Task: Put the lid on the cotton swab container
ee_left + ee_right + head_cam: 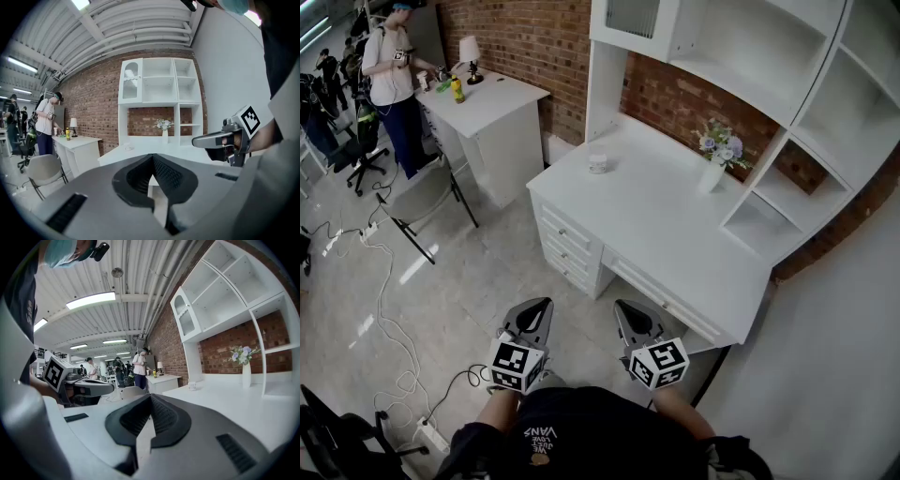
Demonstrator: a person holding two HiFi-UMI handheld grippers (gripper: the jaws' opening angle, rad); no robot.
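The cotton swab container (598, 163) is a small round pot. It stands on the far left part of the white worktop (675, 234), close to the left edge, with nothing touching it. From the head view it is too small to tell whether a lid sits on it.

To its right, near the brick wall (534, 37), a white vase with flowers (712, 172) stands upright, well apart from the container. White shelves (787, 84) rise over the far right side of the worktop, and drawers (572, 248) are under its near left part.

The left tongs (541, 307) and the right tongs (624, 309) hang side by side over the floor, on the near side of the worktop and well apart from the container. Each gripper view shows its two jaws pressed together with nothing between them.

Far to the left a second worktop (487, 98) carries a small lamp (471, 56) and a yellow bottle (457, 89). A person (394, 84) stands beside it, and a grey chair (422, 197) is nearby. Cables (389, 319) lie on the floor.
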